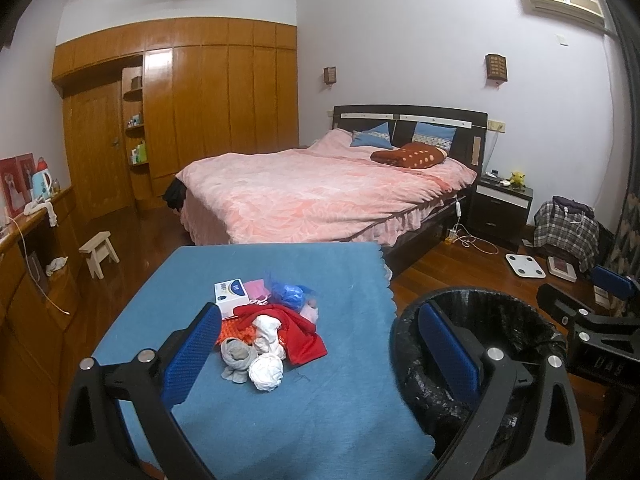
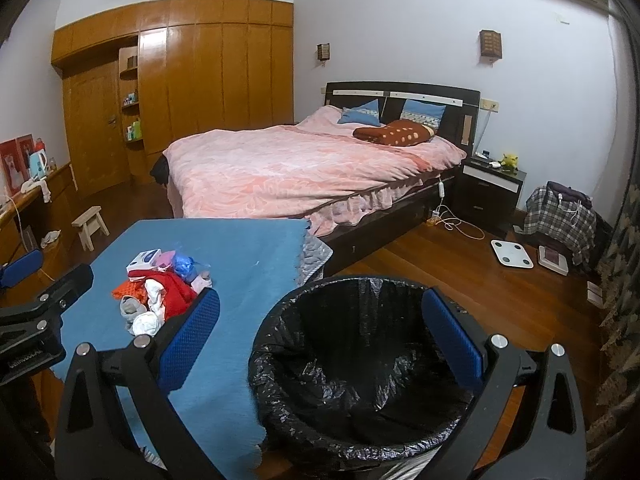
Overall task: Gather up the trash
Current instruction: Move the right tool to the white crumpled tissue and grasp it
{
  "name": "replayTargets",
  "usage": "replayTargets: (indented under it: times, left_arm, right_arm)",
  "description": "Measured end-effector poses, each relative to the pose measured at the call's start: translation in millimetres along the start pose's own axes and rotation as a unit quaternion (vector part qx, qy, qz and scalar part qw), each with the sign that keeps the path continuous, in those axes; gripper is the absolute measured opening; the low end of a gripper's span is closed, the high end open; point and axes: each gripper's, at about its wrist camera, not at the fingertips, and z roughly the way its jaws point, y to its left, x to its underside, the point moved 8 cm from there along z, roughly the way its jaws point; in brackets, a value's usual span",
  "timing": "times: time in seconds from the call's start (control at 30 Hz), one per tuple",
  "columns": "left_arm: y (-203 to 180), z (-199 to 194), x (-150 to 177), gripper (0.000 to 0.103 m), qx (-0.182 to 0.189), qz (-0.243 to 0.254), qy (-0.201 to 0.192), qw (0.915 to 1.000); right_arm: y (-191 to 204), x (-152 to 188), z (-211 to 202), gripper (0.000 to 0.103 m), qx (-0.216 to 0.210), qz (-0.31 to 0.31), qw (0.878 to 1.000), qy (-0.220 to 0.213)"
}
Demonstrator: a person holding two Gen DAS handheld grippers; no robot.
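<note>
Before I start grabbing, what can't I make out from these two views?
- Bin bottom: both views, dark liner folds hide it.
- Underside of the trash pile: red cloth covers it.
- Box print: too small.
- Table's near edge: cut off by the left gripper body.

Black gripper [image 1: 316, 344], blue pads [image 1: 192, 350]

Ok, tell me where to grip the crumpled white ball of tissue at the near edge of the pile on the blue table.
Pinch the crumpled white ball across its middle, coming from above and the near side. It sits at the pile's front on the blue tablecloth, with the grey rag touching its left; the open left gripper likely spans it.
</note>
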Motion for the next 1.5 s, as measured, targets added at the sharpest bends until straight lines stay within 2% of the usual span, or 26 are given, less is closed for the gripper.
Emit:
replayTargets:
  times: [0.23,0.33,0.4,0.6,0.93,1.27,1.3,1.4,1.5]
  left_arm:
    - [10.8,4.5,3.2,0.097,-0.008,-0.010,0.007,0.9999]
    - [23.5,10.2,10.5,0.097,-0.021,-0.009,0.008,0.9997]
    - [35.2,14.0,15.1,0.097,-0.036,-0.007,0.009,0.9993]
    - [77.5,29.9,30.5,0.097,-0.063,-0.024,0.025,0.9974]
    - [144.9,61.3,60.9,0.097,-0.115,-0.033,0.051,0.9915]
    - [183.9,87.7,96.3,0.097,-0.125,-0.044,0.090,0.9870]
    - [188.3,90.1,100.3,0.097,-0.125,-0.046,0.093,0.9867]
    - [196.4,95.7,107.9,0.097,-0.124,-0.051,0.102,0.9857]
    - [204.1,99.0,112.4,0.097,-0.126,-0.055,0.107,0.9847]
  right_arm:
    - [16.1,5.5,7.3,0.098,-0.013,-0.003,1.000,0.000]
    - [20.7,-5.5,13.7,0.098,-0.030,-0.001,1.000,-0.005]
    - [31.0,-6.3,19.9,0.098,-0.044,0.001,0.999,-0.012]
    - [67.6,0.7,48.7,0.098,-0.078,-0.005,0.997,0.005]
    - [144.3,29.8,103.5,0.098,-0.112,-0.033,0.992,0.036]
    - [198.9,53.8,131.5,0.097,-0.122,-0.055,0.989,0.066]
    - [203.4,65.9,151.3,0.097,-0.121,-0.060,0.988,0.068]
    - [214.9,73.0,159.5,0.095,-0.127,-0.066,0.987,0.080]
    - [224.8,80.9,166.8,0.087,-0.132,-0.073,0.984,0.091]
